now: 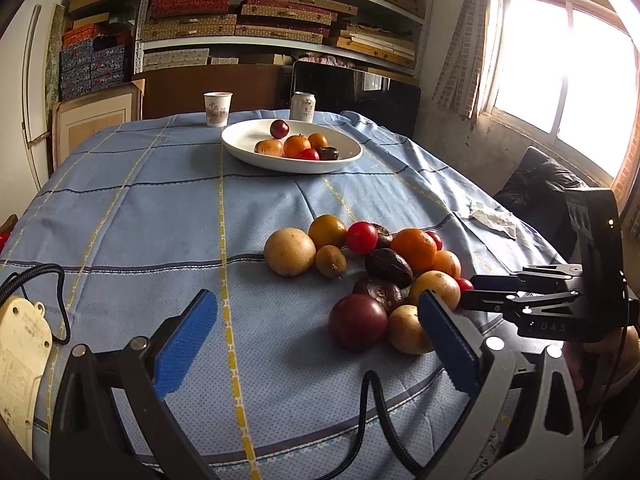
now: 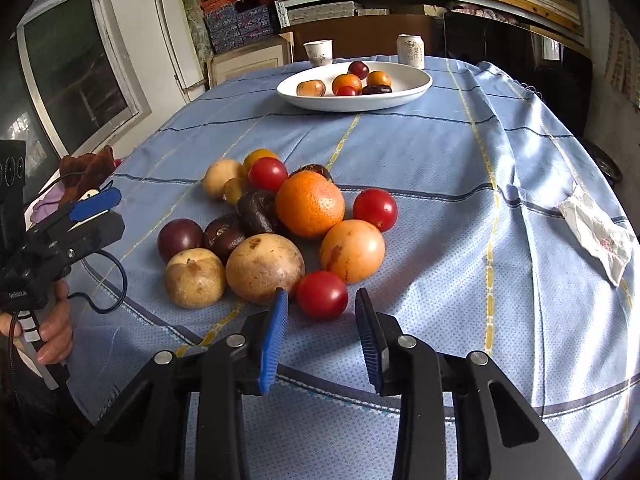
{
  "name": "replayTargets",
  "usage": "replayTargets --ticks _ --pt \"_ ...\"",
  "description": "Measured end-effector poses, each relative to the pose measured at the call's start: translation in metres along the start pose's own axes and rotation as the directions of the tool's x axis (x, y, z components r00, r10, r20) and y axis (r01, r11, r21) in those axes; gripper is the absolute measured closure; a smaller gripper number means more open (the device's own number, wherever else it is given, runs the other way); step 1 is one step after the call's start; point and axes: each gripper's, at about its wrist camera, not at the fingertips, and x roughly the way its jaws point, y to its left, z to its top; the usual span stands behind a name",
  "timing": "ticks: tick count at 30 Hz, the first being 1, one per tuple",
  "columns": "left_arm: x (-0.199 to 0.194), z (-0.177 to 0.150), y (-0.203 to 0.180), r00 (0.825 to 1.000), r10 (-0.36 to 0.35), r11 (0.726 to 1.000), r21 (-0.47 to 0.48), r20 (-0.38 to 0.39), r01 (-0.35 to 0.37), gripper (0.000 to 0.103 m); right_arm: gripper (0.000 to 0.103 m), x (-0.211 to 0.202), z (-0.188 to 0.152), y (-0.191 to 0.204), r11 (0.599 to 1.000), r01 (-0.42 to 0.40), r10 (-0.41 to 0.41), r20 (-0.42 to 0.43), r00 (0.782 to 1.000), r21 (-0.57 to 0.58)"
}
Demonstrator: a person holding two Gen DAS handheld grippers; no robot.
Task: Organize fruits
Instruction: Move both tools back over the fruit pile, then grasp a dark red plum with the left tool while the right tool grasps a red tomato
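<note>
A pile of loose fruit lies on the blue tablecloth (image 1: 160, 220): an orange (image 2: 310, 204), red tomatoes, dark passion fruits (image 2: 258, 210) and yellow-brown fruits (image 2: 264, 268). A white bowl (image 1: 248, 152) at the far side holds several fruits. My right gripper (image 2: 322, 320) is open, its blue pads just in front of a red tomato (image 2: 322, 294) at the pile's near edge. My left gripper (image 1: 316, 320) is open and empty, just left of the pile; its right pad stands in front of a tan fruit (image 1: 406, 330). The right gripper also shows in the left wrist view (image 1: 496, 284).
A paper cup (image 1: 218, 109) and a drink can (image 1: 303, 107) stand behind the bowl. A crumpled tissue (image 2: 598, 236) lies at the table's right edge. Shelves with boxes fill the back wall. A cable and a pale plastic device (image 1: 22, 356) are at the left.
</note>
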Motion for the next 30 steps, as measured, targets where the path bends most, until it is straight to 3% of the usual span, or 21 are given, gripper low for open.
replayTargets --ticks 12,19,21,23,30 --pt "0.001 -0.001 -0.001 1.0 -0.011 1.0 0.008 -0.008 0.011 0.005 0.077 0.01 0.002 -0.004 0.999 -0.043 0.044 -0.03 0.999 0.011" --pt "0.007 0.01 0.006 0.995 -0.087 0.996 -0.012 -0.05 0.086 0.005 0.078 -0.015 -0.006 -0.014 0.993 -0.095 0.091 0.056 0.994 0.076" --pt "0.012 0.016 0.008 0.991 -0.108 0.994 -0.018 -0.076 0.107 0.01 0.078 -0.022 -0.008 -0.017 0.989 -0.11 0.102 0.082 0.991 0.096" --pt "0.021 0.019 0.007 0.985 -0.124 0.992 -0.013 -0.118 0.124 0.029 0.078 -0.029 -0.008 -0.017 0.988 -0.12 0.11 0.099 0.989 0.1" --pt "0.058 0.015 -0.001 0.954 -0.142 0.99 -0.015 -0.264 0.143 0.042 0.078 -0.043 -0.01 -0.012 0.988 -0.137 0.126 0.135 0.983 0.073"
